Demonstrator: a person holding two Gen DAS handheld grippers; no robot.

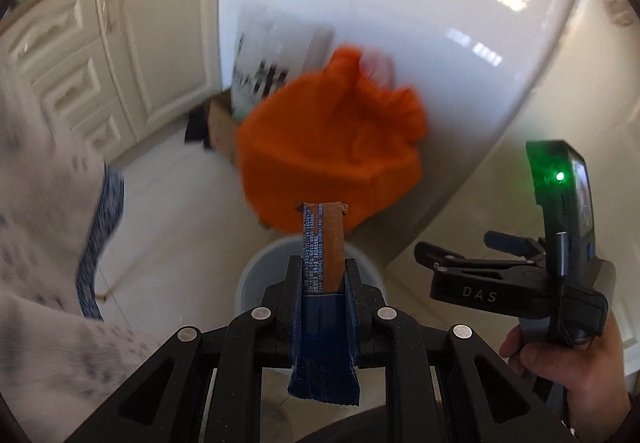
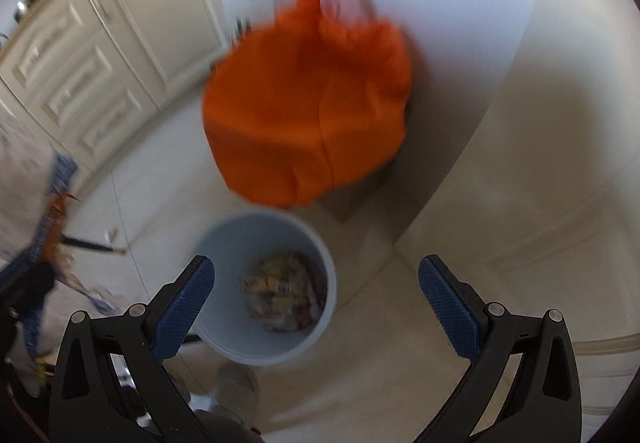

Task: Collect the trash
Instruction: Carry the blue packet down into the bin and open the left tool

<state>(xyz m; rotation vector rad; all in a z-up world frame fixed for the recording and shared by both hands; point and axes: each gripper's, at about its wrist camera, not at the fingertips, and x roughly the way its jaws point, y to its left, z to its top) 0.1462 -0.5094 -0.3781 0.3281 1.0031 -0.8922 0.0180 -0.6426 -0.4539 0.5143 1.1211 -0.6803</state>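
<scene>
An orange bag (image 2: pixel 308 99) is sitting on the pale floor (image 2: pixel 460 323) against a white wall (image 1: pixel 420 3), beside cream cabinets (image 1: pixel 100 55), with a cardboard box (image 1: pixel 222 127) lying behind it.

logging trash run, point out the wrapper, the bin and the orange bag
wrapper (image 1: pixel 323 243), left wrist view, brown upper half
bin (image 2: pixel 224 243), right wrist view, inner wall
orange bag (image 2: pixel 296 115), right wrist view, middle

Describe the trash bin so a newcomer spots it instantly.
Find the big orange bag slumped on the floor against the glossy white wall. Just in front of it, nearer the cameras, stands the bin: a round, open-topped, pale grey-blue bucket on the cream floor tiles. It alone is round and open, with crumpled colourful wrappers at its bottom.
</scene>
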